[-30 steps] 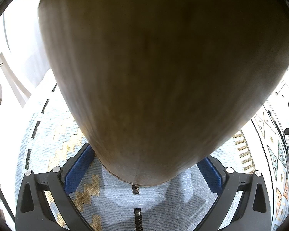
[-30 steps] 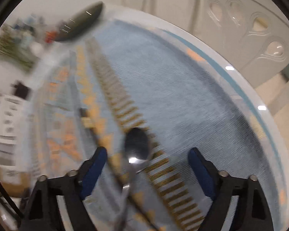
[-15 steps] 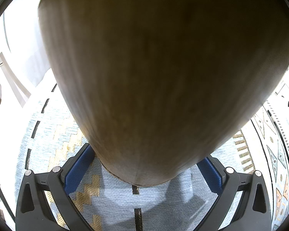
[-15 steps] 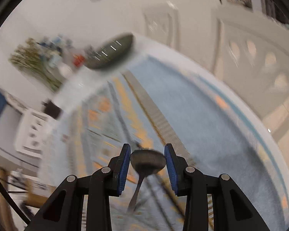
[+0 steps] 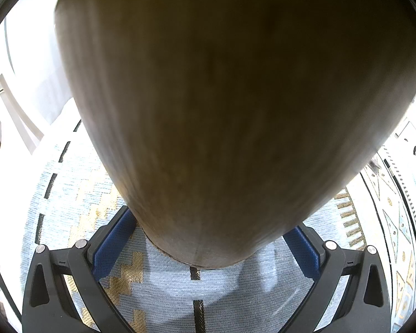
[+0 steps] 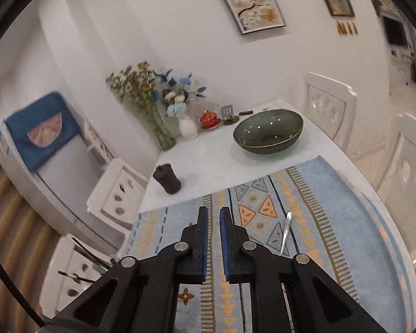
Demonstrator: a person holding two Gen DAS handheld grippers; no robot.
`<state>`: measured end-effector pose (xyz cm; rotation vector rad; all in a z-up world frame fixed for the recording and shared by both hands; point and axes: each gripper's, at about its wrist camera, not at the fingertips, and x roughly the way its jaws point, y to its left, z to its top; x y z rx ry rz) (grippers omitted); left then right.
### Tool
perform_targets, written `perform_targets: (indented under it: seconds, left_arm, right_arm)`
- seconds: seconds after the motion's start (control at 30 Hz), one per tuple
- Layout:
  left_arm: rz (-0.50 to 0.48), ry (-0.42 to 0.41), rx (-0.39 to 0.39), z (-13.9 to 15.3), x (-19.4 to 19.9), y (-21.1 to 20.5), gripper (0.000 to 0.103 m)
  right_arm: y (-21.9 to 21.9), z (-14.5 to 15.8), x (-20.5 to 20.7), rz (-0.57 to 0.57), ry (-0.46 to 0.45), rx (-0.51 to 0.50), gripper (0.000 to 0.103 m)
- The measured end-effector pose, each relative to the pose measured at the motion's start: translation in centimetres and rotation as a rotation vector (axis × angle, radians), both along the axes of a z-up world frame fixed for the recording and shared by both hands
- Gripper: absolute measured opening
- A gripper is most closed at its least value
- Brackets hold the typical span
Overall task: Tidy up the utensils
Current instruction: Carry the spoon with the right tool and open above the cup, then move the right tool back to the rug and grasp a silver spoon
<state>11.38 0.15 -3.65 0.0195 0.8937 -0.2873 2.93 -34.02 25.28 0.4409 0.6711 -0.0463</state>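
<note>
Left claw hugging the wooden holder, right one closing on nothing

My left gripper (image 5: 205, 252) clamps the wooden utensil holder (image 5: 222, 97); my right gripper (image 6: 213, 216) pinches nearly together, empty, a silver utensil handle (image 6: 286, 231) just right on the placemat (image 6: 332, 208).

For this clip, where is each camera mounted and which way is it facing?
Left wrist: on the left gripper, angled down at a tall brown wooden container gripped between its blue pads, over the blue patterned woven mat; both fingers show.
Right wrist: on the right gripper, looking across the mat towards a dark green glazed bowl and the wall; its jaws are closing with nothing visible between them.
Shared: the mat.
</note>
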Motion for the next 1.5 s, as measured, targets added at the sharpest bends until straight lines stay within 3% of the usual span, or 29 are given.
perform_targets:
  seconds: [0.07, 0.1, 0.13, 0.2, 0.3, 0.47, 0.57, 0.63, 0.7, 0.77, 0.8, 0.9, 1.03, 1.27, 1.5]
  left_arm:
    - [0.0, 0.0, 0.0, 0.0, 0.0, 0.0, 0.102]
    - [0.0, 0.0, 0.0, 0.1, 0.0, 0.0, 0.102]
    - [0.0, -0.001, -0.001, 0.1, 0.0, 0.0, 0.102]
    - [0.0, -0.001, 0.0, 0.1, 0.0, 0.0, 0.102]
    - [0.0, -0.001, -0.001, 0.1, 0.0, -0.1, 0.102]
    - [0.0, -0.001, -0.002, 0.1, -0.1, 0.0, 0.102]
    - [0.0, -0.001, -0.002, 0.2, -0.1, -0.1, 0.102]
    - [0.0, 0.0, -0.002, 0.2, -0.1, -0.1, 0.102]
    - [0.0, 0.0, -0.002, 0.2, -0.1, -0.1, 0.102]
    - [0.0, -0.001, -0.002, 0.3, -0.1, -0.1, 0.102]
    - [0.0, -0.001, -0.002, 0.3, -0.1, -0.1, 0.102]
    - [0.0, 0.0, -0.003, 0.4, -0.1, -0.1, 0.102]
    - [0.0, 0.0, -0.004, 0.4, -0.1, -0.2, 0.102]
    - [0.0, 0.0, -0.004, 0.4, -0.1, -0.1, 0.102]
    - [0.001, 0.0, -0.004, 0.5, -0.1, -0.1, 0.102]
  right_arm:
    - [-0.6, -2.0, 1.5, -0.003, 0.058, -0.007, 0.017]
    - [-1.4, -4.4, 3.2, 0.006, 0.146, 0.037, 0.035]
    - [-2.4, -6.4, 4.1, 0.014, 0.209, 0.088, 0.06]
    - [-4.0, -11.2, 6.2, 0.023, 0.334, 0.196, 0.062]
    - [-4.9, -18.5, 8.5, -0.015, 0.589, 0.192, 0.062]
    - [-3.6, -24.2, 8.9, -0.001, 0.764, 0.239, 0.063]
    - [-3.1, -24.1, 9.7, -0.044, 0.771, 0.193, 0.06]
    - [-3.7, -24.2, 10.0, -0.125, 0.797, 0.183, 0.035]
    - [-4.7, -24.1, 9.9, -0.151, 0.773, 0.252, 0.035]
    - [-4.8, -23.8, 9.8, -0.096, 0.739, 0.285, 0.034]
    - [-4.8, -23.6, 9.4, -0.068, 0.716, 0.322, 0.0]
    - [-4.2, -22.9, 8.1, -0.029, 0.672, 0.444, 0.002]
    - [-2.0, -20.8, 7.7, 0.032, 0.613, 0.424, 0.002]
    - [1.1, -20.1, 7.1, 0.066, 0.585, 0.454, 0.002]
    - [3.0, -15.5, 6.5, 0.136, 0.466, 0.51, 0.001]
